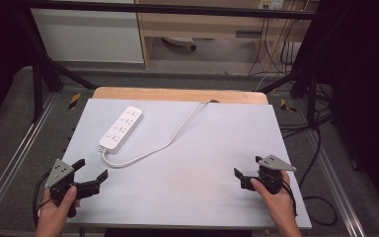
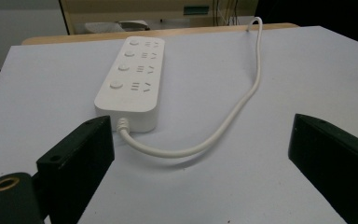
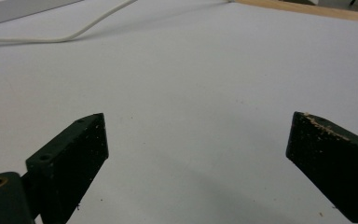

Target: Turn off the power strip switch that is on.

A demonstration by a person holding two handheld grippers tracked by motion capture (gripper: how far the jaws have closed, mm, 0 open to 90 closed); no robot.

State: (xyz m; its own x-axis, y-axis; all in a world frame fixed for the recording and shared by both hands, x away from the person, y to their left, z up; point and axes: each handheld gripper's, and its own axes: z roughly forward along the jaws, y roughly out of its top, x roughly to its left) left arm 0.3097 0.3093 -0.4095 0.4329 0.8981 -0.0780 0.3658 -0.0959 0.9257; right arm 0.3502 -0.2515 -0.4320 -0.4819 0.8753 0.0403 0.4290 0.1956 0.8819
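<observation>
Near front table (image 1: 187, 197) edge: left tool (image 1: 90, 171), right tool (image 1: 246, 168) both spread, empty; power strip (image 1: 121, 128) far-left.

In the right gripper view the power strip (image 3: 23, 9) is cut off by the upper left edge of the frame, so just a sliver of its white body shows, and its cord (image 3: 74, 30) runs out of the left edge. In the high view the socket markings on the strip are too small to read, and the cord's far end disappears over the table's (image 1: 187, 163) back edge near top centre. Both forearms are cut off by the bottom edge there.
</observation>
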